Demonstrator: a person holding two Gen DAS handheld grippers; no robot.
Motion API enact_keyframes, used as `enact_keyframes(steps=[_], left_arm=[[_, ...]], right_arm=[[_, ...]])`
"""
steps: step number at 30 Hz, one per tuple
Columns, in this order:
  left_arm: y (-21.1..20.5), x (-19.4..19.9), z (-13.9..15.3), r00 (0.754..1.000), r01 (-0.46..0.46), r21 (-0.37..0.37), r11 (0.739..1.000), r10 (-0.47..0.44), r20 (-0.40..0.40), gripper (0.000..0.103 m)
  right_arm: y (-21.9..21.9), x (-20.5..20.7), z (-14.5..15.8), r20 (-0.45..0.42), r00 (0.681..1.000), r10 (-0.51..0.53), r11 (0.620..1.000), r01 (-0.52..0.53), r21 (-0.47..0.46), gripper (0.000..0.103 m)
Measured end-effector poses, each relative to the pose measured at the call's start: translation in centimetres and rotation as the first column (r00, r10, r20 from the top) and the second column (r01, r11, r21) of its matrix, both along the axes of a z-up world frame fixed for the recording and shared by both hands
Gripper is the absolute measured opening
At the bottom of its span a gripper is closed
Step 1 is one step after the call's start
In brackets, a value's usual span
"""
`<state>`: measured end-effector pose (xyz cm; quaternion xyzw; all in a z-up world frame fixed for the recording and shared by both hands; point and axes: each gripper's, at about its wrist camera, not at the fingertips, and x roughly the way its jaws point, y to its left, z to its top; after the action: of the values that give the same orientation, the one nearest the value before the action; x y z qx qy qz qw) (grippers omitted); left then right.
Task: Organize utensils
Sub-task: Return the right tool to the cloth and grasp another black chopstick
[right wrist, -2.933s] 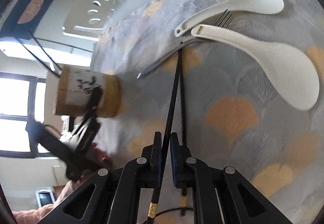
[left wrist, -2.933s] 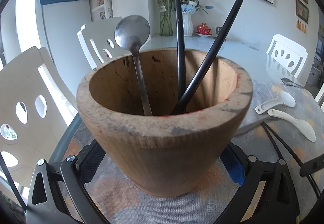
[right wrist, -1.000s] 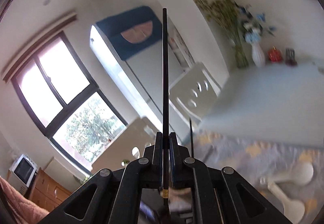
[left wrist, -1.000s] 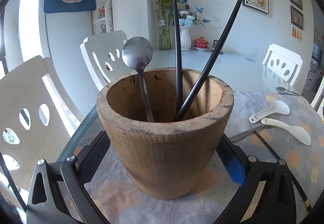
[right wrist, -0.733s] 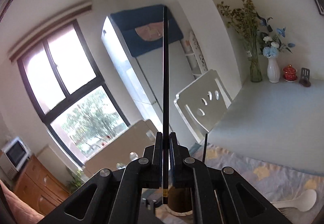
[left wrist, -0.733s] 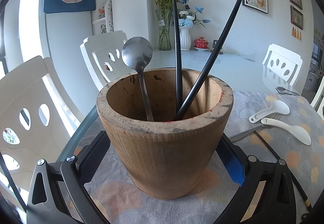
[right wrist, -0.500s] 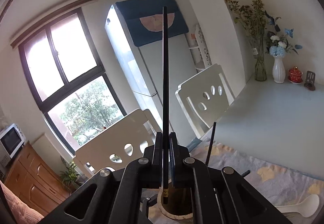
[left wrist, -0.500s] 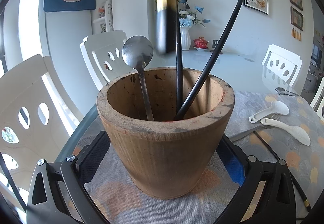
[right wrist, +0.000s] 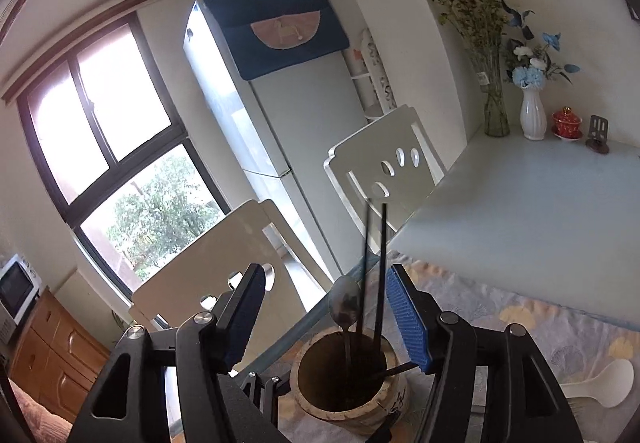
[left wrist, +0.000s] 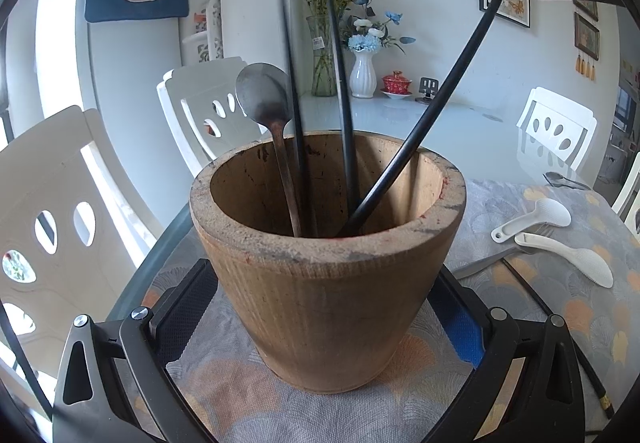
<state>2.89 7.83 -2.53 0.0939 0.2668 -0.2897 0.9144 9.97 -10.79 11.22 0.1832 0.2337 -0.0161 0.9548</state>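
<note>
The right gripper (right wrist: 326,317) hangs above the round wooden holder (right wrist: 348,395), its jaws opening around nothing; black chopsticks (right wrist: 382,271) and a metal spoon (right wrist: 343,309) stand inside.

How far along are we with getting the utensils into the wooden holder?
Done: the round wooden holder contains a metal spoon and three black chopsticks.

In hand: the left gripper brackets the holder; the right gripper above it is opening, pads clear of the chopsticks.

Left: two white plastic rice paddles, a metal fork beneath them, another black chopstick and a second spoon on the patterned tablecloth.

The wooden pot (left wrist: 328,283) hides the utensils' lower ends; one chopstick (right wrist: 365,267) is blurred in motion
</note>
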Motion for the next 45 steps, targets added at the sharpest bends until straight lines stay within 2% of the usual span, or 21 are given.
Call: enact_keyframes(steps=[6,11,14,17,19,20,21,24,26,29,30,31,32,33,34,36,37,39,42,45], left_arm=[[-0.1,0.1,0.0,1.000,0.000,0.003,1.000,0.000,-0.005,0.102],[-0.1,0.1,0.0,1.000,0.001,0.002,1.000,-0.001,-0.006,0.102],[-0.2,0.1,0.0,1.000,0.002,0.001,1.000,-0.002,-0.008,0.102],[-0.1,0.1,-0.1,1.000,0.003,0.001,1.000,-0.003,-0.008,0.102],[-0.1,0.1,-0.1,1.000,0.002,0.002,1.000,-0.002,-0.009,0.102],[-0.2,0.1,-0.1,1.000,0.002,0.003,1.000,-0.002,-0.010,0.102],[-0.2,0.1,-0.1,1.000,0.003,0.005,1.000,-0.002,-0.012,0.102],[-0.1,0.2,-0.2,1.000,0.004,0.003,1.000,-0.004,-0.015,0.102],[-0.2,0.3,-0.2,1.000,0.005,0.003,1.000,-0.004,-0.017,0.102],[-0.1,0.3,-0.3,1.000,0.005,0.006,1.000,-0.005,-0.020,0.102],[-0.1,0.3,-0.3,1.000,0.004,0.007,1.000,-0.004,-0.020,0.102],[-0.2,0.3,-0.3,1.000,0.004,0.009,1.000,-0.003,-0.019,0.102],[-0.2,0.3,-0.3,1.000,0.003,0.011,1.000,-0.003,-0.019,0.102],[-0.2,0.3,-0.3,1.000,0.002,0.016,1.000,-0.001,-0.018,0.102],[-0.3,0.3,-0.4,1.000,0.001,0.020,1.000,0.000,-0.018,0.102],[-0.3,0.3,-0.4,1.000,0.000,0.022,1.000,0.001,-0.018,0.102],[-0.3,0.2,-0.4,1.000,-0.001,0.022,1.000,0.001,-0.017,0.102],[-0.4,0.2,-0.4,1.000,0.000,0.022,1.000,0.001,-0.018,0.102],[-0.4,0.2,-0.4,1.000,-0.001,0.022,1.000,0.001,-0.016,0.102],[-0.4,0.1,-0.4,1.000,-0.001,0.022,1.000,0.001,-0.016,0.102]], right_arm=[[-1.1,-1.8,1.5,0.011,0.999,-0.034,0.999,0.034,0.035,0.061],[-4.3,-4.5,1.7,0.001,0.991,-0.137,0.985,0.136,0.107,0.061],[-7.3,-6.4,0.6,-0.053,0.970,-0.239,0.952,0.245,0.182,0.061],[-10.3,-8.0,-1.8,-0.151,0.950,-0.272,0.916,0.304,0.262,0.061],[-11.6,-8.0,-4.2,-0.311,0.916,-0.255,0.906,0.338,0.253,0.060],[-12.0,-7.8,-5.7,-0.403,0.882,-0.244,0.904,0.358,0.235,0.060],[-12.4,-7.6,-8.2,-0.540,0.815,-0.212,0.898,0.380,0.221,0.057],[-12.3,-8.3,-13.9,-0.710,0.695,-0.112,0.869,0.415,0.269,0.046],[-11.5,-8.9,-16.6,-0.755,0.654,-0.056,0.862,0.413,0.293,0.045],[-9.9,-9.6,-19.1,-0.801,0.598,-0.035,0.875,0.405,0.264,0.045],[-9.3,-9.7,-18.8,-0.791,0.608,-0.066,0.895,0.386,0.222,0.041],[-9.1,-9.6,-18.7,-0.800,0.596,-0.072,0.907,0.372,0.196,0.037],[-8.8,-9.6,-18.7,-0.810,0.579,-0.090,0.921,0.358,0.154,0.023],[-8.7,-9.7,-18.6,-0.822,0.555,-0.125,0.928,0.358,0.101,0.013],[-8.9,-10.0,-18.6,-0.819,0.553,-0.153,0.923,0.377,0.082,0.011],[-9.5,-11.1,-18.7,-0.798,0.580,-0.163,0.903,0.414,0.116,0.008],[-9.8,-11.8,-18.7,-0.783,0.601,-0.159,0.894,0.424,0.144,0.008],[-10.2,-13.1,-18.8,-0.770,0.620,-0.150,0.876,0.445,0.188,0.008],[-10.0,-14.8,-18.9,-0.767,0.631,-0.115,0.860,0.450,0.241,0.008],[-9.2,-16.2,-18.3,-0.738,0.668,-0.097,0.841,0.451,0.298,0.008]])
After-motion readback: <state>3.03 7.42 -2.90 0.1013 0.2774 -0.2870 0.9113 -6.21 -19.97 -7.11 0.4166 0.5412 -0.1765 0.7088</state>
